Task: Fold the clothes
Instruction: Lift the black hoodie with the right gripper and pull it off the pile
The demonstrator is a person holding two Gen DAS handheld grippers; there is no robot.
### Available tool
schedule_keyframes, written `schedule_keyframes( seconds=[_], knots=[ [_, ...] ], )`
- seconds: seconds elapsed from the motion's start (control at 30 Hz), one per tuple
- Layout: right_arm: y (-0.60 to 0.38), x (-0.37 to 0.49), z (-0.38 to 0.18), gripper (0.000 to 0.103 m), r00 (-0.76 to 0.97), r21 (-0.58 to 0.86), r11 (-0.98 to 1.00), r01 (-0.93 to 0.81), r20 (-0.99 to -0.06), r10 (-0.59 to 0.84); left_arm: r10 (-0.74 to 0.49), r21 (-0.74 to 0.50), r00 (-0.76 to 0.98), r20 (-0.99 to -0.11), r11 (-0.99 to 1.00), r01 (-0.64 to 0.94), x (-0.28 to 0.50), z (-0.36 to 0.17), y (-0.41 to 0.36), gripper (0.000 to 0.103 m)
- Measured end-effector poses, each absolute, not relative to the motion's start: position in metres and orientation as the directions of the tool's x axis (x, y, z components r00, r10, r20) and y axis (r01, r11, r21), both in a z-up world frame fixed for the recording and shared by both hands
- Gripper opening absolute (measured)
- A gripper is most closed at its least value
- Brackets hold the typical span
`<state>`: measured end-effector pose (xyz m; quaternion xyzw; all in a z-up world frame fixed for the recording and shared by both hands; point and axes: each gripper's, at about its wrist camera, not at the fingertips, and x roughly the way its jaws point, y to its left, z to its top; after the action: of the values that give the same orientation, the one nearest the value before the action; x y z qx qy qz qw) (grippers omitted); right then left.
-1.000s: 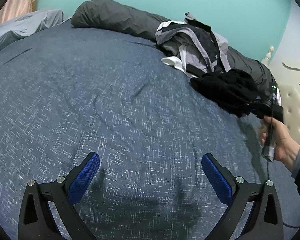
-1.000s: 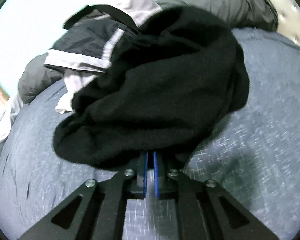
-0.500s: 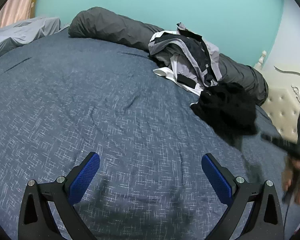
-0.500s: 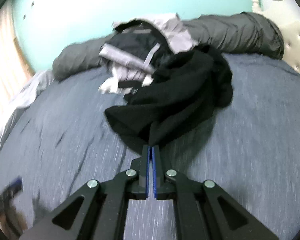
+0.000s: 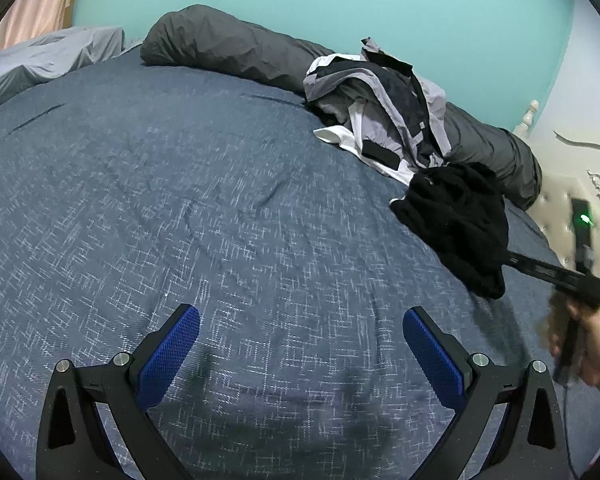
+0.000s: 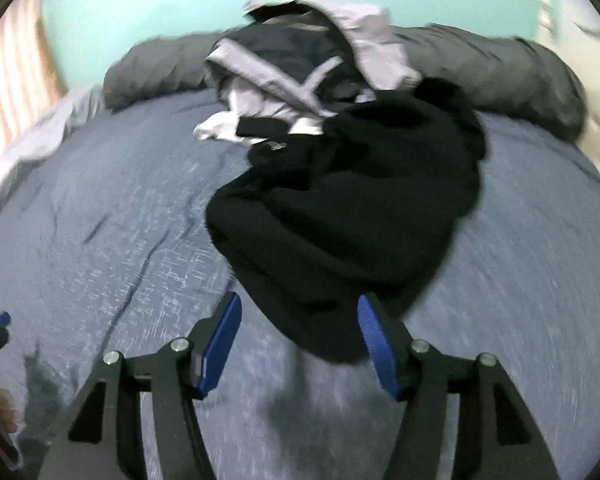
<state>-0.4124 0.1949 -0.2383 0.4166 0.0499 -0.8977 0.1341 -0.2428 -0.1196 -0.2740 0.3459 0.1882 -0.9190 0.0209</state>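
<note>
Right hand-held gripper (image 6: 299,344) has spread — apparently releasing the black garment (image 6: 348,208); left hand-held gripper (image 5: 300,354) stays spread.

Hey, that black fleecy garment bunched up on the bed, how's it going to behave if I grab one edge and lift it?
The black garment is crumpled in soft folds, so it will likely hang limp and unfurl rather than hold its shape. Its thick, fuzzy look suggests it should grip the pads rather than slip. It lies against the grey-and-black jacket, so a lift might tug that along.
</note>
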Motion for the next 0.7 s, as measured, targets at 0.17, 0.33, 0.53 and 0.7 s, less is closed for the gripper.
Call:
schedule_keyframes(
  seconds=[0.17, 0.33, 0.53, 0.7],
  knots=[
    [0.159, -0.437, -0.265, 0.063, -0.612, -0.133, -0.938, 0.319, -0.785, -0.096, 0.099, -0.337, -0.751, -0.653, -0.926, 0.171, -0.246, -0.28, -0.121, 0.103],
    [0.157, -0.451, -0.286, 0.02, -0.551, -0.147, -0.934, 0.327, -0.832, -0.062, 0.1, -0.332, -0.749, -0.655, -0.929, 0.166, -0.246, -0.281, -0.118, 0.103],
    [0.164, -0.436, -0.266, 0.004, -0.561, -0.122, -0.93, 0.346, -0.821, -0.101, 0.093, -0.318, -0.766, -0.636, -0.936, 0.151, -0.242, -0.272, -0.112, 0.103],
    [0.176, -0.407, -0.218, 0.003, -0.614, -0.064, -0.932, 0.358, -0.768, -0.183, 0.082, -0.311, -0.781, -0.619, -0.939, 0.148, -0.232, -0.261, -0.11, 0.103]
  ],
)
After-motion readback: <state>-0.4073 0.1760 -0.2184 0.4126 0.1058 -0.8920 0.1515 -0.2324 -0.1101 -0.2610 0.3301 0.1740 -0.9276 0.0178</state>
